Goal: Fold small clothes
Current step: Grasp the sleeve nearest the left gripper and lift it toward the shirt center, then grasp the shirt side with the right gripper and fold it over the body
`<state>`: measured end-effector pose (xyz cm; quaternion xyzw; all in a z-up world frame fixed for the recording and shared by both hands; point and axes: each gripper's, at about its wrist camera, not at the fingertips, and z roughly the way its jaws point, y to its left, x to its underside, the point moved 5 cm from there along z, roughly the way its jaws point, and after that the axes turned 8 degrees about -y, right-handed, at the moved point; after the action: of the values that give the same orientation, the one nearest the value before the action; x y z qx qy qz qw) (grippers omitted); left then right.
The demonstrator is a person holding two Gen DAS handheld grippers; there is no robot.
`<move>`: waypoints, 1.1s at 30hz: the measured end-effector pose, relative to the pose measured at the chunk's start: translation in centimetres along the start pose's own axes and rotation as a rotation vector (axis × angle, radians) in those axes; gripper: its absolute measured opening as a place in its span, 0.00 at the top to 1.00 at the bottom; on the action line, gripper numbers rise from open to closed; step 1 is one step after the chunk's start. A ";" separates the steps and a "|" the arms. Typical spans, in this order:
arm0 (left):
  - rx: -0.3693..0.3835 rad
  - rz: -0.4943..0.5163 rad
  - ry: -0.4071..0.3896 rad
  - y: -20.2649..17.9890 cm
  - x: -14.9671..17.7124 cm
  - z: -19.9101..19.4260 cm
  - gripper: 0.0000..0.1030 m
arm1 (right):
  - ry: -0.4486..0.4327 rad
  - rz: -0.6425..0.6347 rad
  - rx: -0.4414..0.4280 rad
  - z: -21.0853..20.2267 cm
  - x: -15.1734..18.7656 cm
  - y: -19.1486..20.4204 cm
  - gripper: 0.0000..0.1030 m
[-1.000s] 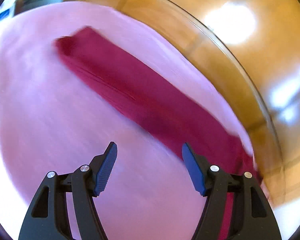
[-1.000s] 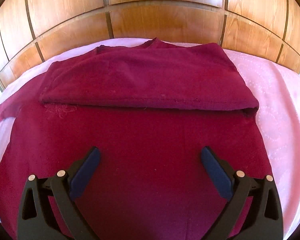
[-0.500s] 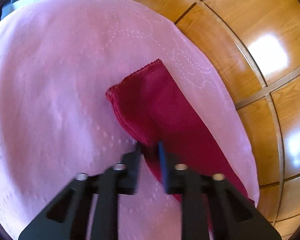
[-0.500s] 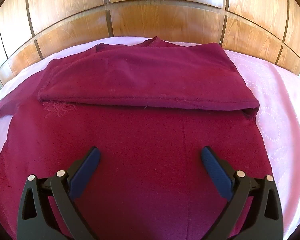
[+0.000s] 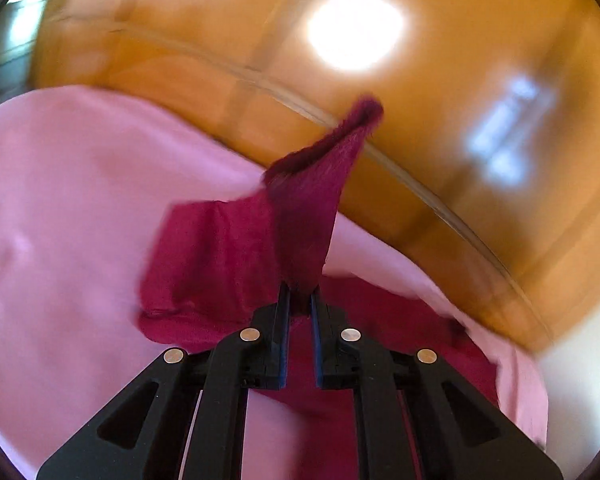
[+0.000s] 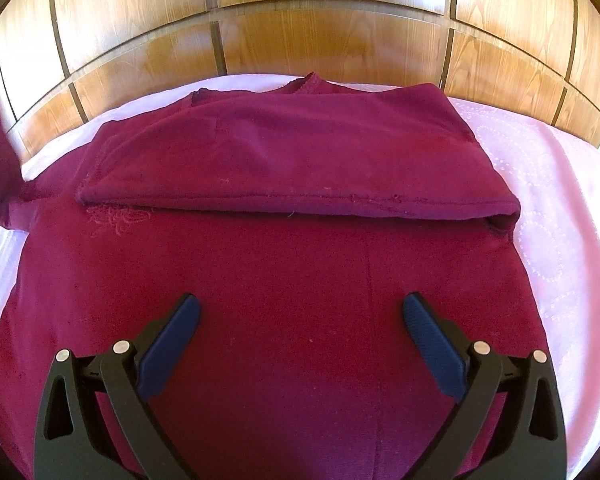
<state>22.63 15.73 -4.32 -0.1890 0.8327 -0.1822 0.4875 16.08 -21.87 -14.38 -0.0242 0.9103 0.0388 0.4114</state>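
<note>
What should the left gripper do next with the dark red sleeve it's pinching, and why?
Probably carry the dark red knit sleeve inward and lay it across the garment's body. The left gripper is shut on it, lifted off the pink bedsheet; the opposite side is already folded over, and the right gripper hovers open.

Left wrist view motion-blurred, white glare on the wood panelling (image 5: 356, 32); right wrist view sharp, evenly bright, fisheye-bent edges.

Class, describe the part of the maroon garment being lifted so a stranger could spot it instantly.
Start at the pink bedsheet before the wooden headboard; the maroon garment lies on it. Its sleeve, at the left edge, is pinched in the left gripper: the only part raised.
</note>
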 end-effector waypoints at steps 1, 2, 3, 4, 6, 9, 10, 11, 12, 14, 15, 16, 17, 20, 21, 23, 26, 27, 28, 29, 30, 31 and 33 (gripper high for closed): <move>0.037 0.041 0.017 -2.0 1.1 0.3 0.92 | 0.000 0.001 -0.001 0.0 0.0 0.0 0.02; 0.062 0.076 0.036 -3.6 2.2 0.7 0.92 | -0.001 0.003 -0.002 0.0 0.0 0.0 0.02; 0.091 0.115 0.068 -5.5 3.9 1.2 0.92 | -0.001 0.005 -0.004 0.0 0.0 0.0 0.02; 0.114 0.141 0.098 -6.7 5.2 1.6 0.92 | -0.002 0.006 -0.005 0.0 0.0 0.0 0.02; 0.149 0.180 0.171 -8.8 8.1 2.7 0.78 | -0.003 0.008 -0.008 0.0 0.0 -0.1 0.02; 0.148 0.240 0.203 -9.9 10.9 2.6 0.54 | -0.005 0.017 -0.016 -0.1 -0.1 -0.1 0.02; 0.131 0.263 0.195 -9.9 11.4 2.5 0.52 | -0.005 0.018 -0.018 -0.1 -0.1 -0.1 0.02; 0.120 0.286 0.195 -9.7 12.2 2.1 0.52 | -0.003 0.019 -0.019 -0.1 -0.1 -0.1 0.02; 0.117 0.298 0.198 -9.7 13.0 1.6 0.52 | -0.001 0.020 -0.020 -0.1 -0.1 -0.1 0.02; 0.100 0.320 0.195 -9.2 14.4 0.5 0.52 | 0.003 0.027 -0.027 -0.2 -0.3 -0.2 0.02; 0.082 0.332 0.191 -8.5 14.7 0.4 0.52 | 0.005 0.034 -0.031 -0.3 -0.4 -0.2 0.02; 0.072 0.338 0.190 -8.0 15.2 -0.5 0.52 | 0.004 0.041 -0.033 -0.4 -0.6 -0.2 0.04; 0.060 0.342 0.190 -7.4 15.5 -0.9 0.52 | -0.001 0.054 -0.043 -0.6 -1.0 -0.2 0.08; 0.025 0.353 0.199 -5.7 16.4 -1.6 0.52 | 0.008 0.116 -0.188 -1.2 -2.3 1.5 0.29; 0.013 0.347 0.211 -5.1 16.9 -1.4 0.52 | 0.024 0.137 -0.259 -1.2 -2.7 2.7 0.38; 0.015 0.334 0.203 -4.4 17.3 -1.5 0.52 | 0.047 0.156 -0.335 -0.9 -3.3 4.6 0.41; 0.016 0.343 0.196 -4.4 17.5 -1.4 0.49 | 0.091 0.162 -0.413 0.5 -3.9 7.8 0.41; 0.022 0.345 0.195 -4.3 17.8 -1.5 0.47 | 0.112 0.156 -0.410 1.4 -4.0 8.8 0.43; 0.027 0.350 0.194 -4.4 17.9 -1.4 0.45 | 0.125 0.148 -0.399 2.2 -4.0 9.6 0.47; 0.030 0.356 0.193 -4.5 18.0 -1.5 0.42 | 0.128 0.140 -0.389 2.6 -4.0 10.0 0.51; 0.031 0.364 0.191 -4.6 18.1 -1.6 0.41 | 0.126 0.122 -0.370 3.1 -4.2 10.7 0.62; 0.031 0.367 0.191 -4.6 18.2 -1.6 0.41 | 0.126 0.113 -0.365 3.1 -4.5 11.0 0.80; 0.036 0.367 0.190 -4.6 18.3 -1.7 0.40 | 0.094 0.081 -0.365 2.0 -5.6 11.6 0.93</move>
<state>13.52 2.96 -14.87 -0.0075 0.8921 -0.1222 0.4349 20.39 -10.06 -10.86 -0.0634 0.9065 0.2189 0.3555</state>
